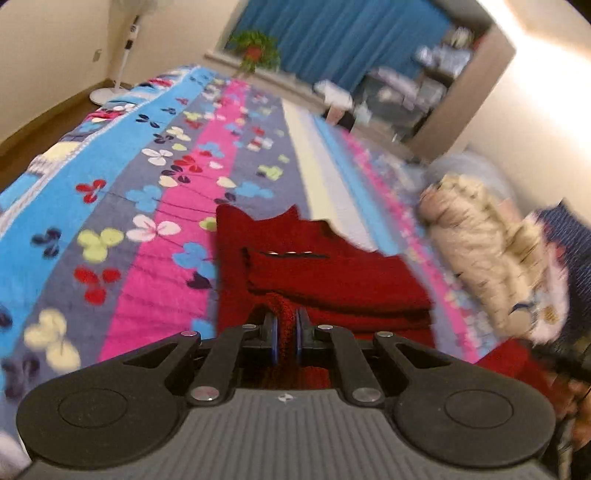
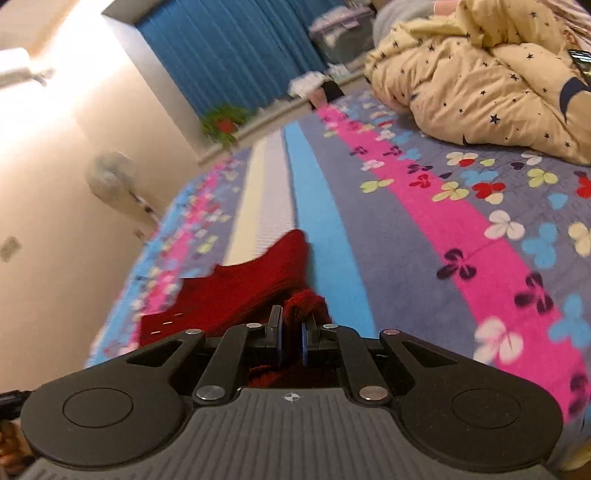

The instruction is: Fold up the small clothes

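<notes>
My left gripper (image 1: 287, 328) is clenched on a bunched edge of the red knitted garment (image 1: 314, 273), the wool pinched tight between the two blue pads, and my right gripper (image 2: 291, 332) is clamped the same way on another bunched edge of the same garment (image 2: 240, 291). From each grip the red knit slopes down and away onto the bedspread (image 1: 155, 206), so its near edge is lifted while its far part lies on the bed. Through the left camera the garment is partly folded over on itself, with a row of small shiny buttons (image 1: 290, 253) across its upper layer. It lies over the pink, grey and pale stripes of the flowered bedspread (image 2: 424, 229), near the middle of the bed. To the right, well apart from the garment, sits a heap of cream fabric with dark stars (image 2: 476, 81); in the left camera it is blurred (image 1: 480, 243). At the far end of the room hang blue curtains (image 1: 347, 33), with a potted plant (image 1: 255, 50) on the sill and a standing fan (image 2: 110, 177) by the wall to the left.
</notes>
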